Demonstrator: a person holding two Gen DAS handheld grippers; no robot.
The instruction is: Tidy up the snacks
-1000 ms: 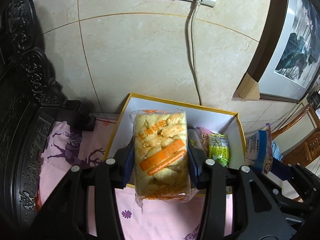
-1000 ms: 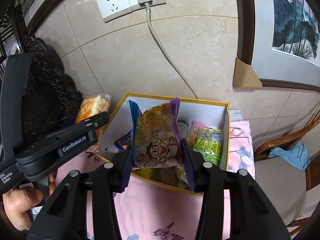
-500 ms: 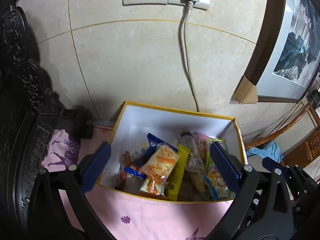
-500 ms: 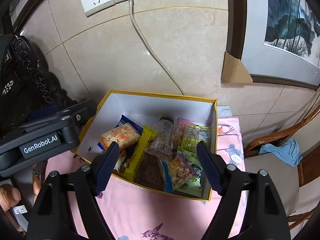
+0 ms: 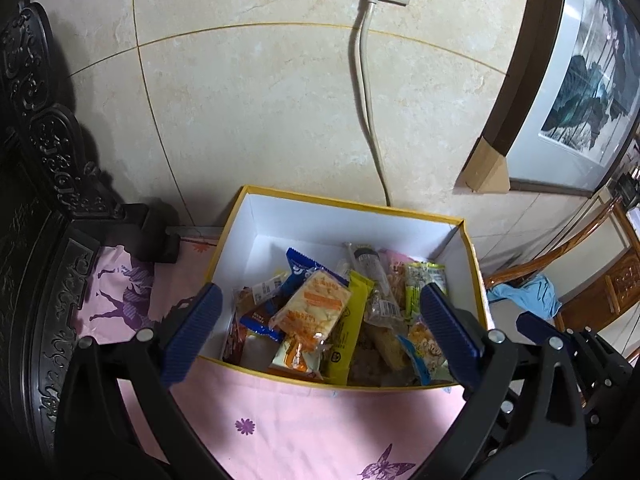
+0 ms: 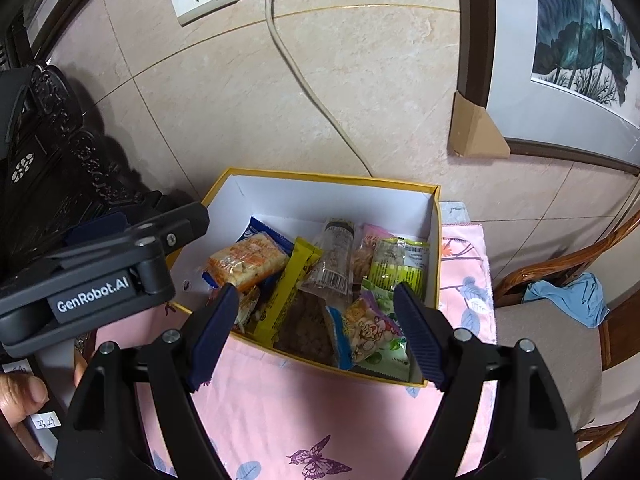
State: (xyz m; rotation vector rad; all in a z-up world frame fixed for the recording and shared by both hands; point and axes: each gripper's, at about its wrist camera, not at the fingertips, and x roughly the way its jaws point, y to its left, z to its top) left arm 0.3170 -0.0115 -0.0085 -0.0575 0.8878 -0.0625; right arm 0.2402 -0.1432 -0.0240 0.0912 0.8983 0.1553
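A yellow-rimmed white box [image 5: 348, 202] [image 6: 328, 174] stands on the pink cloth against the tiled wall, with several snack packs lying loose inside. An orange-and-white cracker pack [image 5: 316, 308] [image 6: 248, 262] lies on top at the left of the pile. A cartoon-printed pack [image 6: 366, 326] [image 5: 426, 344] rests at the front right corner. My left gripper [image 5: 319, 289] hovers open above the box's front edge, with nothing between its pads. My right gripper [image 6: 315, 288] is open too and holds nothing, just above the same edge. The left tool's black housing [image 6: 92, 280] shows beside it.
The pink butterfly cloth [image 5: 320, 420] covers the tabletop in front. Dark carved furniture [image 5: 40, 160] stands at the left. A plugged cable [image 5: 368, 92] runs down the wall behind the box. A wooden chair with a blue rag [image 6: 568, 300] is at the right, below a framed picture [image 6: 580, 40].
Both grippers opened and let go of their packs. The cracker pack and the cartoon pack now lie in the box. Both views sit slightly lower.
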